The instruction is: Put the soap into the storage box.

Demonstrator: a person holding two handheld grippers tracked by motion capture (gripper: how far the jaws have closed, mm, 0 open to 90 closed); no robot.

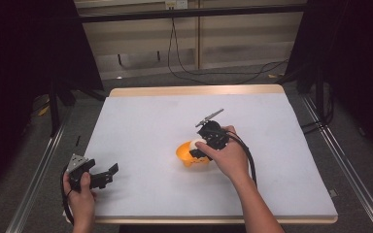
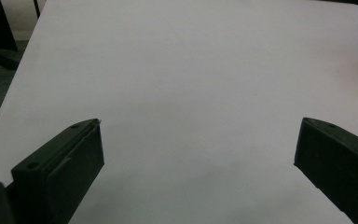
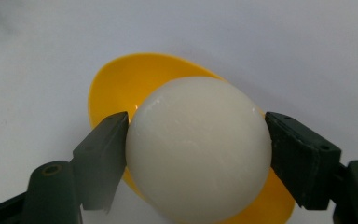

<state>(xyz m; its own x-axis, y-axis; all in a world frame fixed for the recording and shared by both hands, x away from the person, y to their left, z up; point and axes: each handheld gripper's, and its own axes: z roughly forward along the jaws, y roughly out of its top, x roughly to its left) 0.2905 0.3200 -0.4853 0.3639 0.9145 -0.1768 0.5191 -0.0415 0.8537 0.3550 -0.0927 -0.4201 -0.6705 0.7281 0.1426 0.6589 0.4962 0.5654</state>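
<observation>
Over the yellow bowl [image 3: 116,88] mid-counter, the right gripper [image 3: 196,140] pinches a white ball [image 3: 198,149]; the left gripper [image 2: 198,154] rests spread, well apart.

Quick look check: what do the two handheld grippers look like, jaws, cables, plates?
Both are black. The left gripper has blocky, flat-faced jaws, a grey three-cornered plate on top and a black cable. The right gripper has matching jaws with round screw holes, a grey plate and a black cable looping along the bare forearm.

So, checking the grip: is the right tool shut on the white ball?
Shut: the right tool presses both jaws against the white ball over the yellow bowl.
</observation>
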